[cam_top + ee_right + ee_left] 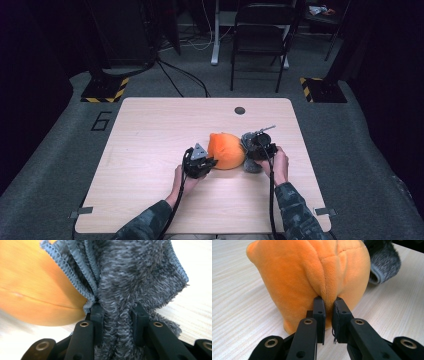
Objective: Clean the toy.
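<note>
An orange plush toy [226,150] sits in the middle of the wooden table [150,135]. My left gripper [212,163] is at its left side, shut on a pinched fold of the orange plush [312,275]. My left gripper [328,315] has that fold squeezed between its two black jaws. A grey fuzzy cloth [251,165] lies against the toy's right side. My right gripper [253,151] is shut on it. In the right gripper view the grey cloth [135,272] bunches thickly between the jaws of my right gripper [117,322], with the orange toy [32,290] just to the left.
A small dark round hole [240,110] sits near the table's far edge. A black folding chair [260,35] and cables stand on the floor beyond the table. Hazard-striped stand bases [105,90] flank the far corners.
</note>
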A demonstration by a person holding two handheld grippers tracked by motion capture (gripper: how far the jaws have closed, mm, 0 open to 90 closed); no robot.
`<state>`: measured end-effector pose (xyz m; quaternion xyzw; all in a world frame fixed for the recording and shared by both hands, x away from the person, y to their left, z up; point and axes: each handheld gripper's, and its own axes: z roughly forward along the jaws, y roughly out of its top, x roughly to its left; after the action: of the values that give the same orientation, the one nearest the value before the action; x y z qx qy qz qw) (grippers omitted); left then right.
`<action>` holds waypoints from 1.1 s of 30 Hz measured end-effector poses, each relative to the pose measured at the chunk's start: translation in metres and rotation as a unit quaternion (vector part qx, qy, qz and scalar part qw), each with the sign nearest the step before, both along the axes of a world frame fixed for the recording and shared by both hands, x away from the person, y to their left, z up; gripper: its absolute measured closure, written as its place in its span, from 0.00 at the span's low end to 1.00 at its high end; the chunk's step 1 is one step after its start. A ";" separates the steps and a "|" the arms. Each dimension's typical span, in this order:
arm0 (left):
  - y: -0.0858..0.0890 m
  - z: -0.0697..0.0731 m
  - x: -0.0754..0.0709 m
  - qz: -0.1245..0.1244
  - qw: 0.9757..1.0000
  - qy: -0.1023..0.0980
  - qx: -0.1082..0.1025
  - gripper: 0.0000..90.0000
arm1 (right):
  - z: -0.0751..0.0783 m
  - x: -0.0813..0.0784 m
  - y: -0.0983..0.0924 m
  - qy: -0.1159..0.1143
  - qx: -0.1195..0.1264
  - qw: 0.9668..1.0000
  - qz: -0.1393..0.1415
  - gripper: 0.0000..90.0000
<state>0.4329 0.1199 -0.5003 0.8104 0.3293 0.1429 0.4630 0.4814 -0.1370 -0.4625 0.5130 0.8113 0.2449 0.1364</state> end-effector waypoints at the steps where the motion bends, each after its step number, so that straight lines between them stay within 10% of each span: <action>1: 0.000 0.000 0.000 0.000 1.000 0.001 -0.001 0.91 | -0.005 0.001 0.000 0.004 -0.005 1.000 -0.004 0.76; 12: 0.001 0.000 0.001 0.002 1.000 -0.002 -0.002 0.91 | -0.019 0.005 0.000 0.026 -0.025 0.999 -0.004 0.76; 25: 0.002 0.000 0.001 0.004 1.000 -0.002 -0.002 0.90 | 0.046 -0.016 0.011 -0.062 0.010 0.998 0.028 0.76; 33: 0.003 0.000 0.002 0.005 1.000 -0.005 -0.004 0.89 | 0.038 -0.020 0.031 -0.055 -0.005 0.997 0.058 0.76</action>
<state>0.4345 0.1226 -0.5005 0.8062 0.3313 0.1479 0.4673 0.4610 -0.1058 -0.4243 0.4499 0.8321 0.2767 0.1690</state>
